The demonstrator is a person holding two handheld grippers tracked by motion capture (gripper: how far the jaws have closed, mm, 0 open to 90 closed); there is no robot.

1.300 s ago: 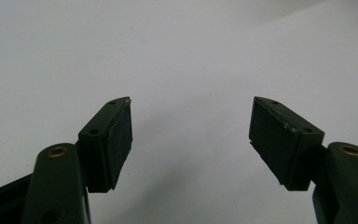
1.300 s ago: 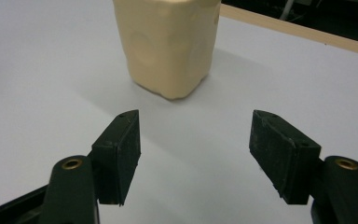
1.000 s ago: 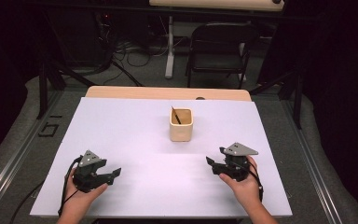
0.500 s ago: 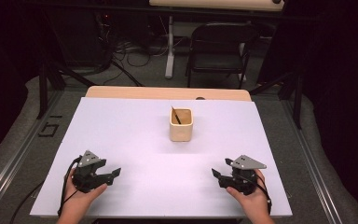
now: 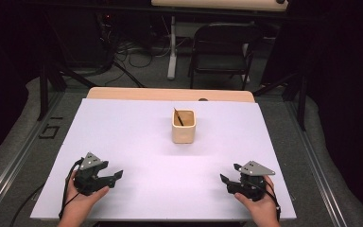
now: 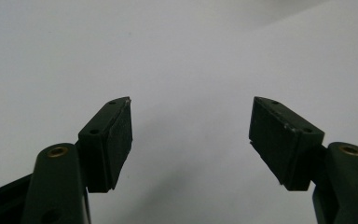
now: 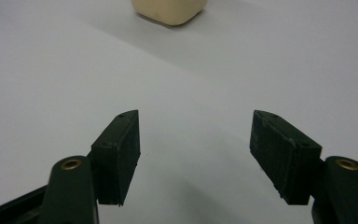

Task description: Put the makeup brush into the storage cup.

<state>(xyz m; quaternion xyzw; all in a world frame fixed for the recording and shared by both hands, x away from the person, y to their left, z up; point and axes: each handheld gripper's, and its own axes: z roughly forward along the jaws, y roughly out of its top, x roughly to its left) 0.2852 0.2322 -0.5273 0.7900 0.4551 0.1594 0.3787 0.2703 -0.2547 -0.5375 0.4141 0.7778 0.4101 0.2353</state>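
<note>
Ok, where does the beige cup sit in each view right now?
High view: the beige cup stands mid-table, a dark stick leaning inside it.
Right gripper view: the cup's base shows at the top edge, above the open jaws.
Left gripper view: I can't place the cup here.
Shared landmark: the white table sheet.

My left gripper (image 5: pixel 115 177) is black, grey three-cornered plate on top, black cable looping off at nine o'clock. My right gripper (image 5: pixel 230 173) matches it. Both carry brass-ringed screw holes and scuffed black pads (image 6: pixel 120 135).
</note>
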